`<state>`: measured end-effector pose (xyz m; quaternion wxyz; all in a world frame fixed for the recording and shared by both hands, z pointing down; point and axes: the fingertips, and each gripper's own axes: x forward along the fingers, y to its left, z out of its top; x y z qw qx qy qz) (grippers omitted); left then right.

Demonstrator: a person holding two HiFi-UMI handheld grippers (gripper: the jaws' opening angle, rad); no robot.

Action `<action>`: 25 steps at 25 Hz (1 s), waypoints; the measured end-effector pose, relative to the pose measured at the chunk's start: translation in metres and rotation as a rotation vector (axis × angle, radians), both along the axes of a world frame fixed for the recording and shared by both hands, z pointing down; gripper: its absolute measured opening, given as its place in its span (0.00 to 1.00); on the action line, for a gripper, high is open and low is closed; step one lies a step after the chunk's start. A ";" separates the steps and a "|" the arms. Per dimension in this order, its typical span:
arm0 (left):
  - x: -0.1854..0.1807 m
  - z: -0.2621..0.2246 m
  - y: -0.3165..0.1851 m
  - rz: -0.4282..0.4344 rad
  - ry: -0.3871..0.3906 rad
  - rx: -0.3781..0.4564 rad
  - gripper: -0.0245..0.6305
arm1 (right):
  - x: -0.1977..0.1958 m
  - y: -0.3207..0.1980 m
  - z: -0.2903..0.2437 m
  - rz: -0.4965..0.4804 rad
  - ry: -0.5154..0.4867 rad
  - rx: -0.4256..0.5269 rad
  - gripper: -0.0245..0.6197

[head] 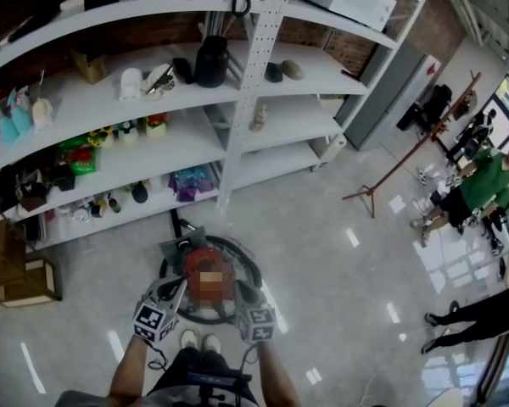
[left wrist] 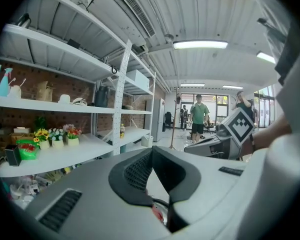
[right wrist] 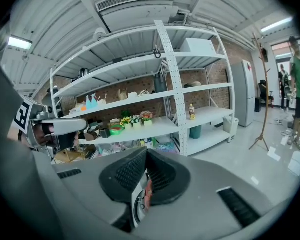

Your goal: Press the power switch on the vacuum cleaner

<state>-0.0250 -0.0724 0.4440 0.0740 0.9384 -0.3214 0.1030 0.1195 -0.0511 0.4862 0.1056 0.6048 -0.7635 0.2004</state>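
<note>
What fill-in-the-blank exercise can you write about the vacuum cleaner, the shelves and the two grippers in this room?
1. The vacuum cleaner on the floor has a ___ body.
2. The shelves behind it are ___ in colour.
3. The person at the right of the head view wears a ___ shirt.
4. The left gripper and the right gripper both have their jaws ___, holding nothing.

Missing words: red; white; green; shut

The glossy pale floor carries the red vacuum, wooden crates at the left, a coat stand and tall white shelves. The shelves hold flower pots and a black jug.
</note>
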 end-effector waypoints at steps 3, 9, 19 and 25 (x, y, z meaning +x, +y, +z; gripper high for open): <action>0.008 -0.015 0.004 0.009 0.014 0.012 0.05 | 0.005 0.004 -0.017 0.008 0.005 0.021 0.05; 0.012 -0.033 0.009 0.008 0.020 0.038 0.05 | 0.009 0.010 -0.041 0.017 -0.005 0.054 0.05; 0.019 -0.069 0.006 0.004 0.046 0.091 0.05 | 0.014 0.017 -0.084 0.013 -0.007 0.118 0.05; 0.023 -0.085 0.014 0.013 0.056 0.115 0.05 | 0.013 0.023 -0.106 0.000 0.003 0.146 0.05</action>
